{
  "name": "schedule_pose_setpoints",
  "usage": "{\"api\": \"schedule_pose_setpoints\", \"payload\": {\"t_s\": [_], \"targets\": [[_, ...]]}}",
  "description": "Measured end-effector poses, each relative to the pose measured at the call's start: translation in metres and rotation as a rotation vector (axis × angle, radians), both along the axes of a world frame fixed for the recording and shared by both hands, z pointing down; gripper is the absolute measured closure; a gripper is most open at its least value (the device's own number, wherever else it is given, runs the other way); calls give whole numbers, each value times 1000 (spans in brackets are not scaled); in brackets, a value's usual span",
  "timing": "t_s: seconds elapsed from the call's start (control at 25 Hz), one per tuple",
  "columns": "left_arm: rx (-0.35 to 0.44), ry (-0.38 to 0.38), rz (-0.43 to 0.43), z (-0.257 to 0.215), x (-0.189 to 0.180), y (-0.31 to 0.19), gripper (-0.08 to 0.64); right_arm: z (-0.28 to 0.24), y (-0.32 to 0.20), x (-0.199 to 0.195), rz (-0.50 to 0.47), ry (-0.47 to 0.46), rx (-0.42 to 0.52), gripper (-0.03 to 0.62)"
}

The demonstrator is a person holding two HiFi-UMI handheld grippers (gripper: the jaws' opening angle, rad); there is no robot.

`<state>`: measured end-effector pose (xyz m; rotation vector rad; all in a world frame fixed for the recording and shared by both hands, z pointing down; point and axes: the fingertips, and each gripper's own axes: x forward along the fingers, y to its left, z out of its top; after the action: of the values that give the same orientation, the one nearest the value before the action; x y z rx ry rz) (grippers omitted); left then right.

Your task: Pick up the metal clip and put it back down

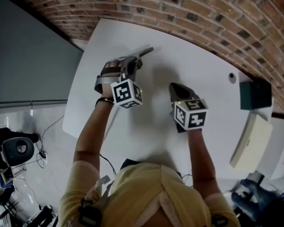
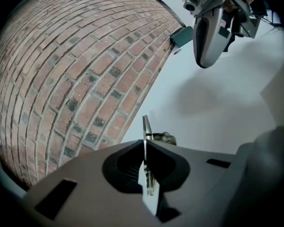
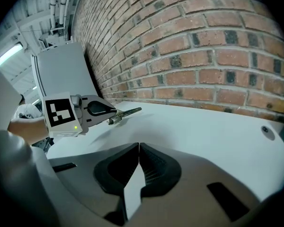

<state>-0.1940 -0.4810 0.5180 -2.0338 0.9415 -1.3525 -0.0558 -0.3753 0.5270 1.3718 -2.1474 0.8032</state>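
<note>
Metal clip (image 1: 146, 50), one, clamped in left tongs (image 2: 144, 145); right tongs (image 3: 138, 148) closed, empty.

No readable text, numbers or brands. Only black-and-white square markers, no characters, on the cubes of the left gripper (image 1: 138, 58) and right gripper (image 1: 173, 86).

Ahead of you a red brick wall (image 1: 180, 4) runs along the far edge of the white table (image 1: 146, 126), a plain grey panel (image 1: 28, 56) stands at your left, pale floor (image 1: 57, 145) shows below the table's left edge, and a strip light (image 3: 8, 54) glows overhead.
</note>
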Motion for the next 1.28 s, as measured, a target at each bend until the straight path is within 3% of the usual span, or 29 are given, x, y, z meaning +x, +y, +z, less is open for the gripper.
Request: {"api": "schedule_pose_setpoints", "payload": {"t_s": [0.4, 0.8, 1.28], "targets": [[31, -59, 0, 8, 4, -37, 554, 18, -2, 11, 30, 21, -41, 587], [97, -108, 63, 22, 12, -54, 554, 17, -7, 9, 31, 27, -41, 587], [144, -23, 106, 25, 17, -53, 551, 11, -10, 5, 46, 36, -42, 587]]}}
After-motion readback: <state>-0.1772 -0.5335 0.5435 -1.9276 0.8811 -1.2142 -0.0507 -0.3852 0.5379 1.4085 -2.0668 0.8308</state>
